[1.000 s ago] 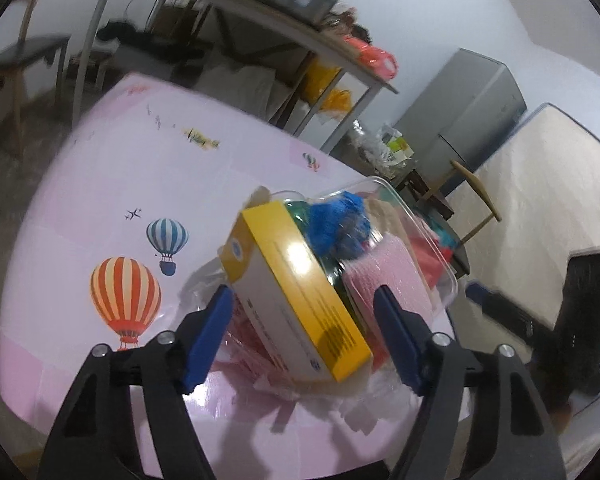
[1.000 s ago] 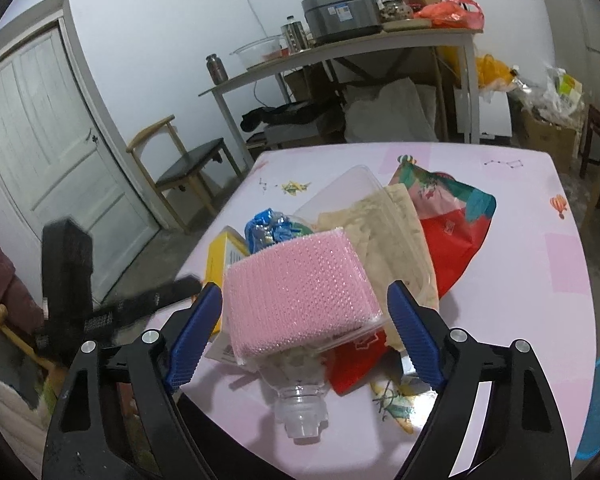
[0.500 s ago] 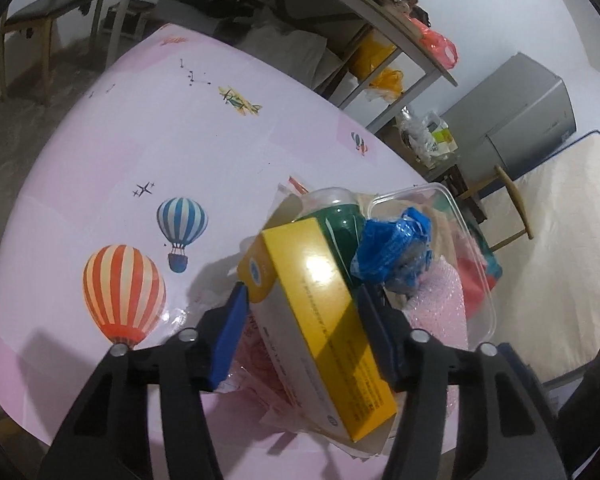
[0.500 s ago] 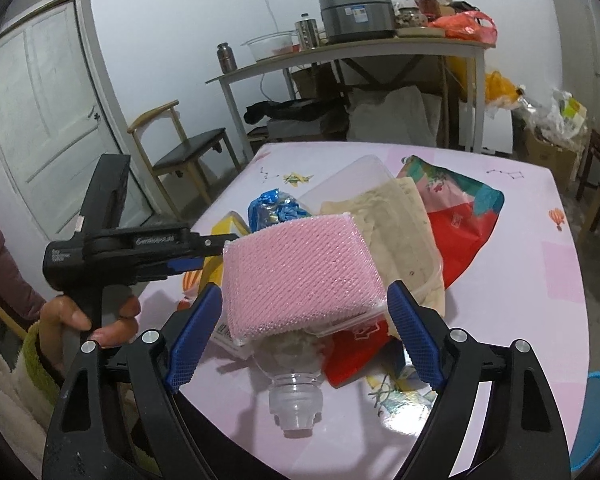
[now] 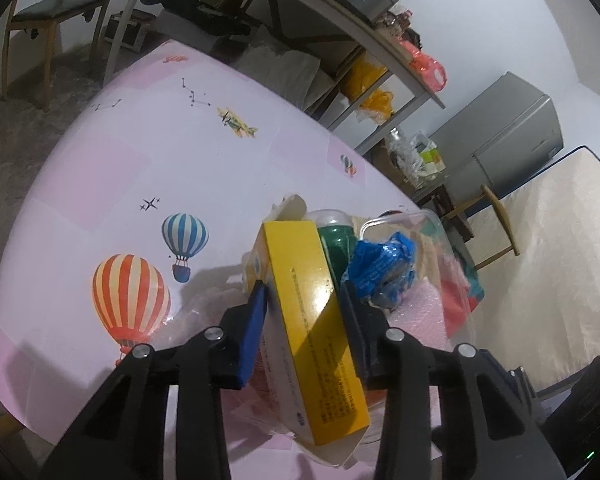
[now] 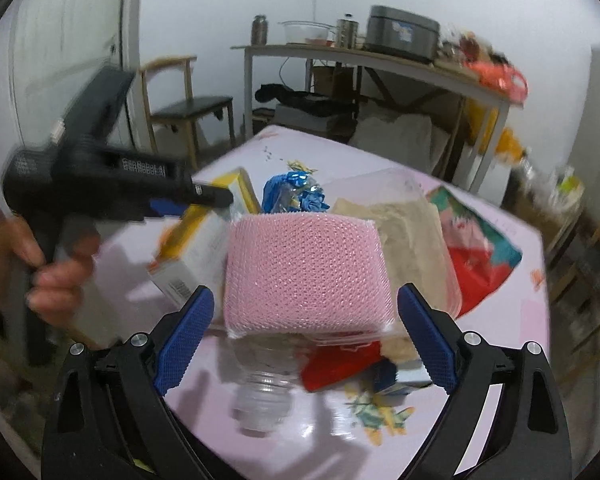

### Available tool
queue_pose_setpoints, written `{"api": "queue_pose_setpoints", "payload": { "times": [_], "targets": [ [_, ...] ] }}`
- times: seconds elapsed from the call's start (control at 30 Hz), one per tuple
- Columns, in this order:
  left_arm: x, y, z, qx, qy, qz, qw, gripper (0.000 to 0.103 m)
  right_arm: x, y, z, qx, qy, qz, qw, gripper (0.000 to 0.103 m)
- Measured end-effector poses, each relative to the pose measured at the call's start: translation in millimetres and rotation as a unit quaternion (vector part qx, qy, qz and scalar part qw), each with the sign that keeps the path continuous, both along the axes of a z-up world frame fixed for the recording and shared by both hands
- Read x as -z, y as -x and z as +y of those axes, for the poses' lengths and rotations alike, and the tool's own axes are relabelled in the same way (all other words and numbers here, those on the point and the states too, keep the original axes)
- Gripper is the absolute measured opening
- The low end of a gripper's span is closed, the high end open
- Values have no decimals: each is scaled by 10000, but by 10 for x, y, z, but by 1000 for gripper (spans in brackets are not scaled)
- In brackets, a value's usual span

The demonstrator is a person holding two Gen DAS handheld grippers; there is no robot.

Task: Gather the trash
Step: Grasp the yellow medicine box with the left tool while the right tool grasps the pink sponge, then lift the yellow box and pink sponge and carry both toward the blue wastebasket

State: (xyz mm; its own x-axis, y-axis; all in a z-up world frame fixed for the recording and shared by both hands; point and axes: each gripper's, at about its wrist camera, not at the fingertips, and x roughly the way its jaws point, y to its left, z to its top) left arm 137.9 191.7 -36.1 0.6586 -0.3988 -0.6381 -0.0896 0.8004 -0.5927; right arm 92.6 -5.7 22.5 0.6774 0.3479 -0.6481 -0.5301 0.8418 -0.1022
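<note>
Left gripper (image 5: 302, 300) just went from spread to clamped on yellow box (image 5: 314, 312): first trash secured. Right gripper (image 6: 302, 330) released around pink sponge (image 6: 304, 268).

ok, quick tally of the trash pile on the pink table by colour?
Yellow: 1, box
Pink: 1, mesh sponge pack
Blue: 1, crumpled wrapper
Green: 1, bottle
Clear: 2, plastic bottle, clamshell tray
Beige: 1, paper bag
Red/teal: 1, snack bag
Total: 8
</note>
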Motion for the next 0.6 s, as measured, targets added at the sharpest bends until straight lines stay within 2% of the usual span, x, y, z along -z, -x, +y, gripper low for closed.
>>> {"api": "queue_pose_setpoints", "payload": {
  "times": [0.13,0.23,0.4,0.6],
  "targets": [
    [-24,28,31,-9,167,-180,9997,35,118,103,242,-98,889,-542,9945,88],
    [-45,54,60,-5,310,-341,9989,35,212,155,380,-130,1383,-831,9868,82],
    [-40,77,130,-10,583,-473,9972,35,342,151,528,-132,1934,-1089,9750,75],
    [-39,115,177,-22,716,-563,9958,34,459,175,650,-58,2487,-1463,9575,73]
  ]
}}
